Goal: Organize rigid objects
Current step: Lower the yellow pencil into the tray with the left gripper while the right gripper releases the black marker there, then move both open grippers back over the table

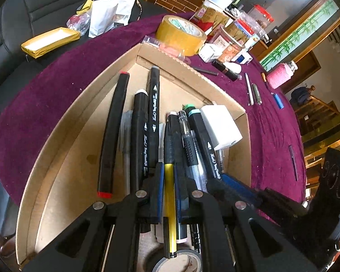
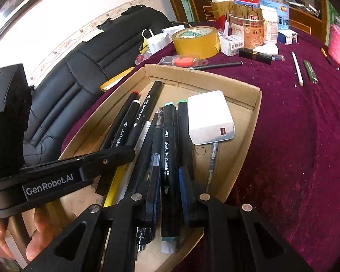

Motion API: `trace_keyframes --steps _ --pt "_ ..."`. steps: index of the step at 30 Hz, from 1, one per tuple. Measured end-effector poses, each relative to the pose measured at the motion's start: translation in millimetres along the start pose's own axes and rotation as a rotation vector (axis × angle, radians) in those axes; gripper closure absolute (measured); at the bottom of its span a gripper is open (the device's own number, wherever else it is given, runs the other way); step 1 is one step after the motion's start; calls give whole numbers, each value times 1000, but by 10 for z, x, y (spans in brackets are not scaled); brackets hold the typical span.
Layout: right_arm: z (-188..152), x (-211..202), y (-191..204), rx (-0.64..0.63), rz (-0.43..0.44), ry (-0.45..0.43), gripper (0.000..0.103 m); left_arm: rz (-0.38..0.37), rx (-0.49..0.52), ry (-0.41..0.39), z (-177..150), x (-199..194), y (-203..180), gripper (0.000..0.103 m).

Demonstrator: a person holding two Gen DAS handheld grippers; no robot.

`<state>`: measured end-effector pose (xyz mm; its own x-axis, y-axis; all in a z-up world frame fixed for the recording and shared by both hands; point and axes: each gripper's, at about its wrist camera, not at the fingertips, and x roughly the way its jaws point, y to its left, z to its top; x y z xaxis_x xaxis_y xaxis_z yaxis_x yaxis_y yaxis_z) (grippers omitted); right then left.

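A shallow cardboard box [image 1: 215, 90] [image 2: 215, 77] lies on a maroon cloth and holds several black markers and pens plus a white power adapter [image 1: 219, 129] [image 2: 209, 117]. My left gripper [image 1: 169, 179] hangs low over the pile, shut on a pen with a yellow barrel [image 1: 170, 201] and a black grip. That yellow barrel [image 2: 115, 181] also shows under the left tool in the right wrist view. My right gripper [image 2: 170, 181] is shut on a black art marker with a teal cap [image 2: 168, 140], which lies along the pile.
A yellow tape roll [image 1: 181, 34] [image 2: 196, 40], jars and small boxes crowd the cloth's far side. Loose pens [image 2: 297, 68] and a pink holder [image 2: 337, 43] lie to the right. A grey tape roll [image 1: 176, 260] sits below the left gripper. A hand [image 2: 36, 233] holds the left tool.
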<state>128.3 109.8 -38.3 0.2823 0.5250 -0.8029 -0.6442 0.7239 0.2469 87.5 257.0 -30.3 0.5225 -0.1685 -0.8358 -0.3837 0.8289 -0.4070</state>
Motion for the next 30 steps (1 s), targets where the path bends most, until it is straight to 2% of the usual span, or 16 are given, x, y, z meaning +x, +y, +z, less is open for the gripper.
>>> trace_keyframes --steps 9,11,15,17,20,22,24,26,28,30 --pt "-16 -2 19 -9 -13 -7 84 -4 -10 1 -16 -2 -3 95" --pt "-10 -2 11 -10 3 -6 80 -12 -17 1 -16 -6 11 95" --pt "-43 -42 -15 4 40 -18 61 -41 -37 -2 -48 -58 39 92" --pt "-64 -98 -21 3 64 -30 61 -47 -34 -20 -74 -116 23 88" --pt "-106 -250 -32 -14 90 -60 61 -59 -13 -39 -139 -218 -65 80" --pt "-136 -376 -75 -24 125 -76 61 -60 1 -63 -191 -288 -131 65" --pt "-172 -503 -157 -33 156 -91 61 -62 34 -89 -267 -353 -267 57" --pt "-213 -626 -259 -30 159 -108 60 -69 65 -94 -341 -389 -431 54" --pt "-281 -777 -398 -15 141 -130 56 -93 97 -107 -411 -422 -624 43" --pt "-339 -903 -528 -2 134 -152 52 -102 120 -119 -468 -436 -794 40"
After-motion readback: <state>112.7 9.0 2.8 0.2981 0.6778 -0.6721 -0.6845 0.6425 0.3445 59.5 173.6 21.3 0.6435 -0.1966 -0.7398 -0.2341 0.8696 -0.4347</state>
